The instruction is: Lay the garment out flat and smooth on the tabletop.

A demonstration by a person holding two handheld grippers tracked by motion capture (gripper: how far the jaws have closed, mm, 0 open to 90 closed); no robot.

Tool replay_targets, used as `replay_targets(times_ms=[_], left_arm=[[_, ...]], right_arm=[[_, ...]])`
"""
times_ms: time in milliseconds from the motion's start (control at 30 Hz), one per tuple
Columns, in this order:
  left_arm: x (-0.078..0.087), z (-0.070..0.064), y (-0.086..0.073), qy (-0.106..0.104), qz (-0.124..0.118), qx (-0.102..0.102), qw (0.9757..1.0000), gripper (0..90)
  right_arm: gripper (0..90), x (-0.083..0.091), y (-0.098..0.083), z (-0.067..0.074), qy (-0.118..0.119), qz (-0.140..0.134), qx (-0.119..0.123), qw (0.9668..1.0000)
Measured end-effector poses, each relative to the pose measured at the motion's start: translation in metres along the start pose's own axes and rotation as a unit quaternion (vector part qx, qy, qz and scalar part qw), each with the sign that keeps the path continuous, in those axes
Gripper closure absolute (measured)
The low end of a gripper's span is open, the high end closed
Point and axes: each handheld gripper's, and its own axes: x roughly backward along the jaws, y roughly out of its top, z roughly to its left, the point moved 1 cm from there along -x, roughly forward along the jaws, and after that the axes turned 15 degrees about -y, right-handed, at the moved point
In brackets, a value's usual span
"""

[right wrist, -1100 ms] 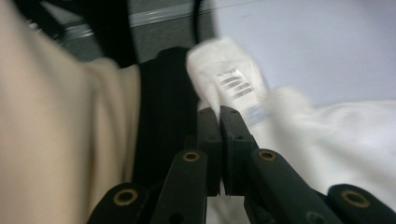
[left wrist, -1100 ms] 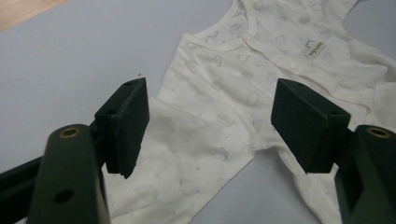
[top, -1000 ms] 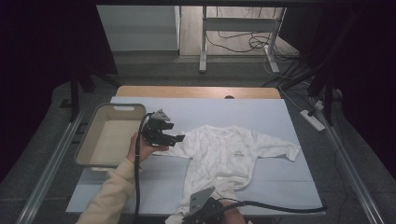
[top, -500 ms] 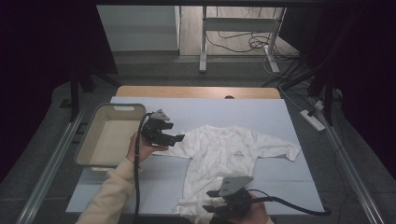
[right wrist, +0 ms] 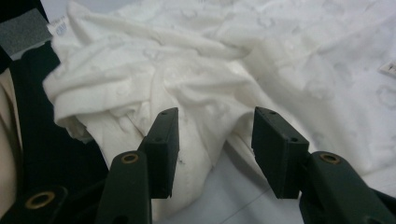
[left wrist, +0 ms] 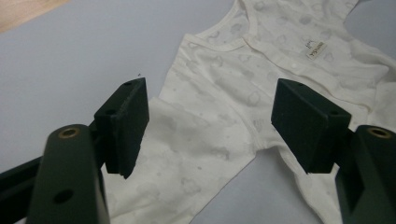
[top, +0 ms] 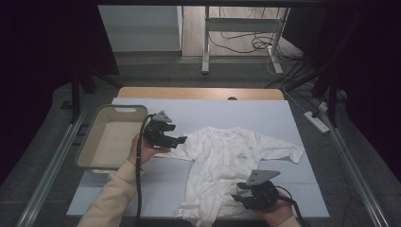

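A white baby bodysuit [top: 227, 156] lies spread on the pale blue table cover [top: 246, 113], with its lower end bunched near the front edge. My left gripper [top: 178, 141] hovers at the garment's left sleeve. In the left gripper view it [left wrist: 210, 121] stands open over the sleeve and side of the bodysuit [left wrist: 224, 102], not touching it. My right gripper [top: 237, 196] sits at the garment's lower right. Its jaws [right wrist: 215, 140] have just been opening. The crumpled cloth [right wrist: 187, 70] lies ahead of and under them, and the pads do not press on it.
A beige plastic basket [top: 90, 142] stands at the table's left edge beside my left hand. A wooden strip [top: 198, 93] runs along the far edge. A power strip [top: 318, 122] lies on the floor to the right. Bare cover stretches behind the garment.
My right gripper has moved right along the front edge, away from the bunched lower end, and its jaws have gone from shut to open. The left gripper stays put.
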Motion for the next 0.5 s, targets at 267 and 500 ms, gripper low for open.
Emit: replay_targets(times_ms=[267, 500], left_arm=[[-0.001, -0.001, 0.000, 0.000, 0.003, -0.002, 1.0000, 28.2], [0.000, 0.000, 0.000, 0.001, 0.004, -0.001, 1.0000, 28.1]], right_arm=[[61.0, -0.012, -0.001, 0.001, 0.018, 0.024, -0.004, 0.9995], [86.5, -0.011, -0.003, 0.003, 0.035, 0.038, 0.015, 0.9985]])
